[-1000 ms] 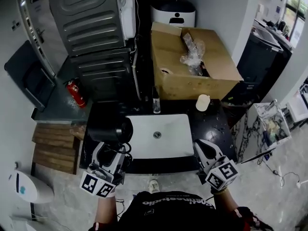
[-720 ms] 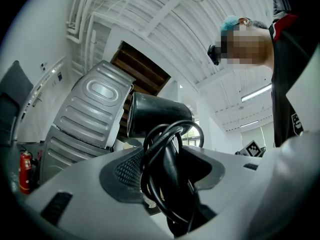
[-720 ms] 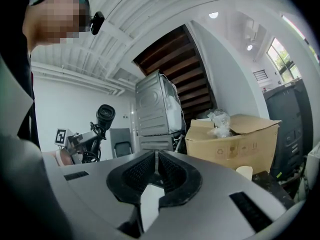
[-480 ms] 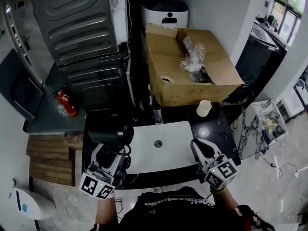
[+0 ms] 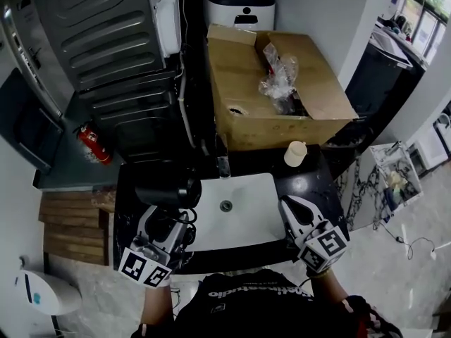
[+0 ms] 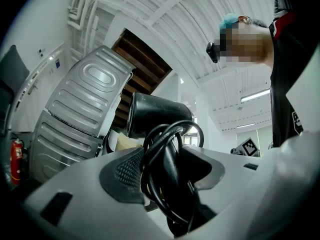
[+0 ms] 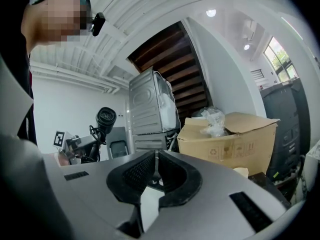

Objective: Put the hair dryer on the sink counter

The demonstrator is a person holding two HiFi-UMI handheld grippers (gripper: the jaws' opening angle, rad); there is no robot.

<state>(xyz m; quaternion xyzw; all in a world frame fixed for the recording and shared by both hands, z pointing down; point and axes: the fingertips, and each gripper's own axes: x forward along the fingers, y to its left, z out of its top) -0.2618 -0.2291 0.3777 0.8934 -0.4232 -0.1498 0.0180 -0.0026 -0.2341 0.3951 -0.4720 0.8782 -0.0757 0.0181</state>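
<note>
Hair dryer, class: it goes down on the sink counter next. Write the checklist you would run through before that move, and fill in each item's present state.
1. Grip: left gripper closed on the hair dryer's handle: ok.
2. Cord coiled round the handle, not trailing: ok.
3. Sink counter left of the basin free to take it: cannot tell, the dryer hides that strip.
4. Right gripper shut, empty, off at the basin's right: ok.
5. Cup at the back right, well away from the dryer: ok.
</note>
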